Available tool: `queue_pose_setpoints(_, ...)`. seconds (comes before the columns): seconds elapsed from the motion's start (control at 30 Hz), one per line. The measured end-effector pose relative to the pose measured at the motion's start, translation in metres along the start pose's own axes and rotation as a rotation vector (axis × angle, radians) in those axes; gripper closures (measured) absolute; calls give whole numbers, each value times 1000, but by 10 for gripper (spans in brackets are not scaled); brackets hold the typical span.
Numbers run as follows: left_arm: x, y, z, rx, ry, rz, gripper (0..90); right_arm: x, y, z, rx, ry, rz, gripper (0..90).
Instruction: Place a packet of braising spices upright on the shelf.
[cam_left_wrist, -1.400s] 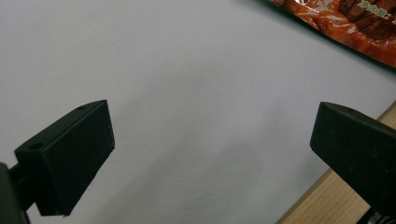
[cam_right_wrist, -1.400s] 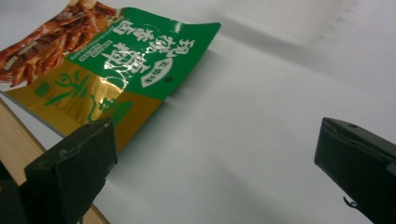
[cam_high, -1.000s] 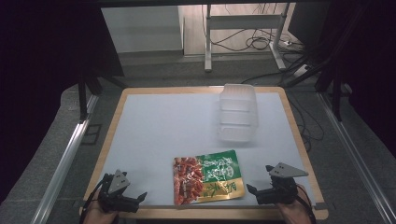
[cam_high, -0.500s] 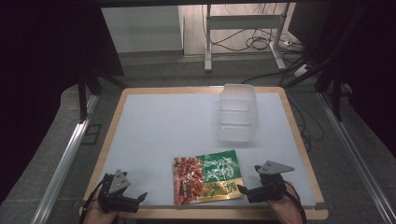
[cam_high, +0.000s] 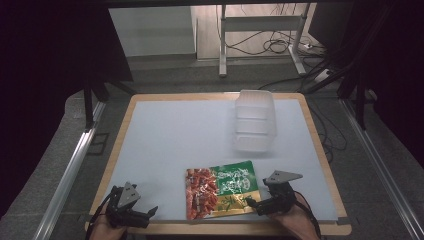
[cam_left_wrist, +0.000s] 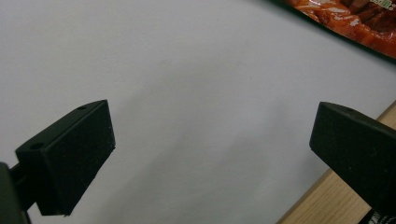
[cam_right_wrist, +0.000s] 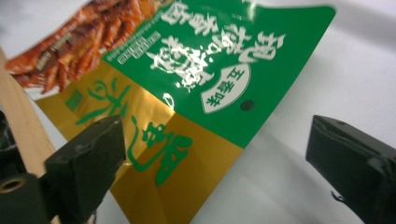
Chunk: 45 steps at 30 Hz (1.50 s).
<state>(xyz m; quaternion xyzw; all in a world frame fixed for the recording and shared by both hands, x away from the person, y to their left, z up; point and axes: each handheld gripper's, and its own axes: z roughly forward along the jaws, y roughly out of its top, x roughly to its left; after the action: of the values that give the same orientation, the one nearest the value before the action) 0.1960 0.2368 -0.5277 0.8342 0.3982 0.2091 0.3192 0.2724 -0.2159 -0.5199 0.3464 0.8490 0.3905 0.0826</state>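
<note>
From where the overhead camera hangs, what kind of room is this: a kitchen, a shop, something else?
Most likely a lab or recording workbench, not a kitchen. A wood-framed table sits boxed in by black curtains, cables sprawl over the floor behind it, and only a snack packet and a clear plastic container lie on it.

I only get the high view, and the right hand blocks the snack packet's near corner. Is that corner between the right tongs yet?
Observer: Yes. In the right gripper view the gold corner of the packet lies between the right tongs. Their jaws have just been closing but stand wide, with the pads off it.
Operator: And the left tongs?
Observer: In the left gripper view the left tongs are open over the white mat, with nothing between them.
</note>
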Motion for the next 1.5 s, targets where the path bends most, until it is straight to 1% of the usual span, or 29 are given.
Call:
queue_pose_setpoints(0.1,0,0,0,-2,-2,-3,0,0,1,6,37,-8,-10,106)
queue_pose_setpoints(0.17,1,0,0,-3,-2,-5,0,0,3,8,50,-11,-7,166)
queue_pose_setpoints(0.2,1,0,0,-3,-2,-5,0,0,4,9,50,-12,-10,196)
queue_pose_setpoints(0.23,1,0,0,-3,-2,-6,0,-1,6,11,53,-10,-11,267)
queue_pose_setpoints(0.27,1,0,0,-3,-2,-5,0,-1,8,12,55,-8,-11,300)
queue_pose_setpoints(0.3,1,0,0,-3,-2,-5,0,-1,8,12,55,-8,-11,300)
queue_pose_setpoints(0.33,1,0,0,-3,-2,-5,0,-1,9,13,53,-7,-17,325)
queue_pose_setpoints(0.43,1,0,0,-3,-3,-6,0,-1,13,14,47,-1,-17,405)
queue_pose_setpoints(0.47,1,0,0,-4,-3,-6,0,-2,15,16,45,12,-8,459)
queue_pose_setpoints(0.5,1,0,0,-4,-3,-6,0,-2,17,16,42,17,-5,482)
queue_pose_setpoints(0.7,1,0,0,-4,-3,-6,0,-5,24,21,37,31,3,541)
queue_pose_setpoints(0.8,0,0,0,-6,-3,-9,0,-7,28,25,50,41,1,599)
queue_pose_setpoints(0.83,0,0,0,-6,-3,-9,0,-7,29,27,53,43,-1,630)
queue_pose_setpoints(0.87,1,0,0,-7,-3,-8,0,-6,30,27,52,41,-7,680)
queue_pose_setpoints(0.9,1,0,0,-7,-3,-9,0,-6,32,27,50,45,-11,706)
queue_pose_setpoints(1.0,1,0,0,-9,-3,-11,0,-4,34,28,68,45,-29,790)
queue_pose_setpoints(1.07,1,-1,-1,-10,-4,-13,0,-1,36,27,68,49,-35,879)
queue_pose_setpoints(1.23,2,-1,-2,-16,-3,-17,0,2,42,22,55,51,-36,885)
queue_pose_setpoints(1.27,2,-1,-2,-21,-3,-24,0,0,45,20,48,65,-22,884)
queue_pose_setpoints(1.3,2,-1,-2,-21,-3,-24,0,0,45,20,48,65,-22,884)
queue_pose_setpoints(1.33,3,-1,-2,-23,-2,-30,0,-1,47,18,42,77,-8,884)
queue_pose_setpoints(1.37,3,-1,-3,-27,-2,-33,0,-2,51,16,33,97,18,884)
queue_pose_setpoints(1.4,3,-2,-3,-30,-3,-38,0,-2,51,16,33,97,18,884)
queue_pose_setpoints(1.47,4,-2,-3,-35,-1,-44,0,-3,60,12,19,118,18,884)
queue_pose_setpoints(1.5,4,-2,-3,-35,-1,-44,0,-3,60,12,19,118,18,884)
